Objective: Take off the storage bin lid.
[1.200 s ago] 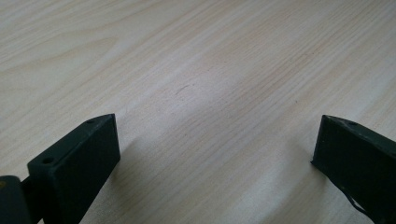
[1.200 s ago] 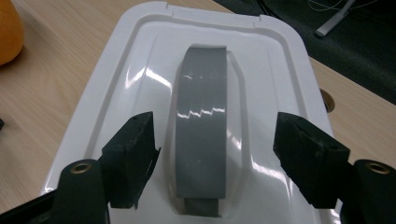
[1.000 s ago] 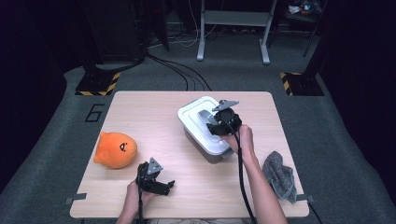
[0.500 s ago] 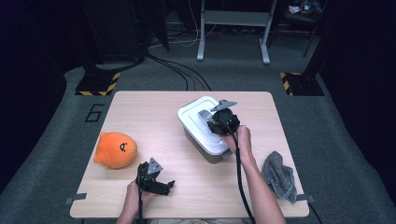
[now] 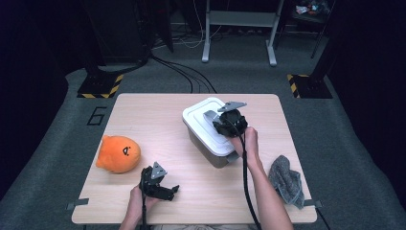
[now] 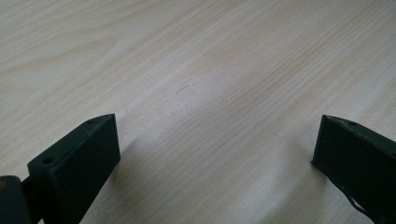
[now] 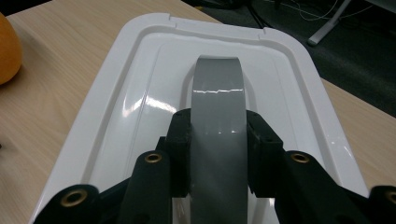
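A grey box with a white lid (image 5: 203, 114) (image 7: 140, 93) stands at the middle right of the wooden table (image 5: 143, 110). A grey handle (image 7: 218, 93) (image 5: 210, 116) arches over the lid. My right gripper (image 5: 221, 125) (image 7: 218, 154) is above the lid and shut on that handle, one jaw on each side of it. Low on the table's near left edge, my left gripper (image 5: 165, 191) (image 6: 215, 154) stands open over bare wood, with nothing between its jaws.
An orange plush toy (image 5: 118, 153) (image 7: 7, 46) lies at the table's left. A crumpled grey cloth (image 5: 286, 179) sits near the right front corner. Beyond the table, cables and stand legs (image 5: 239, 33) cross the dark floor.
The right gripper has shifted a little on the lid's handle; the box and the left gripper have stayed where they were.
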`<state>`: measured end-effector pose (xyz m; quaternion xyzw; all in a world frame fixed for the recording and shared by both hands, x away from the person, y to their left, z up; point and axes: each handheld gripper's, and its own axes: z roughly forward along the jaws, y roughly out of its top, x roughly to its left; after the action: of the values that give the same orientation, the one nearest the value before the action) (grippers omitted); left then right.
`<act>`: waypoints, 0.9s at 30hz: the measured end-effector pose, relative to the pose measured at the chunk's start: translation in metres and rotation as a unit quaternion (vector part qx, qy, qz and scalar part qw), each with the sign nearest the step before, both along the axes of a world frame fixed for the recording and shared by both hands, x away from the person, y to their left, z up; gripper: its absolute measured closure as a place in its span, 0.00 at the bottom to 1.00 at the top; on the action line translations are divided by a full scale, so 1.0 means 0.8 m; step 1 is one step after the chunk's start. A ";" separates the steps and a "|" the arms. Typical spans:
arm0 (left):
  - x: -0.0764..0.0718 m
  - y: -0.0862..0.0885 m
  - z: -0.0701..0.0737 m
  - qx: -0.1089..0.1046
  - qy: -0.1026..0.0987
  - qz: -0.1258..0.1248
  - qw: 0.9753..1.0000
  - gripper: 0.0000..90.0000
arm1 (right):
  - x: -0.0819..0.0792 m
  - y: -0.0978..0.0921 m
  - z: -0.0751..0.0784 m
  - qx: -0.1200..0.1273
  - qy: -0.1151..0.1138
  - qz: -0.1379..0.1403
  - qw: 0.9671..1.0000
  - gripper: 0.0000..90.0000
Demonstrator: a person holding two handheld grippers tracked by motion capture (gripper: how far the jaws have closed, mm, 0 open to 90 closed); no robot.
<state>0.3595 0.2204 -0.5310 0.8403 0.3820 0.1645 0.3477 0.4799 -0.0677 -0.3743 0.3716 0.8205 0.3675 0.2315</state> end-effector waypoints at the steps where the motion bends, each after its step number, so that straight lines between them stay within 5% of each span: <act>1: 0.000 0.000 0.000 0.000 0.000 0.000 1.000 0.00 | 0.000 -0.001 0.001 0.002 -0.003 0.001 1.000 0.73; 27: 0.000 0.000 0.000 -0.003 0.002 0.001 1.000 0.00 | 0.012 -0.052 0.029 0.033 -0.034 -0.036 0.998 0.73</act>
<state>0.3592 0.2201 -0.5312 0.8392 0.3840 0.1625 0.3492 0.4899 -0.1092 -0.3511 0.3954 0.7857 0.3987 0.2596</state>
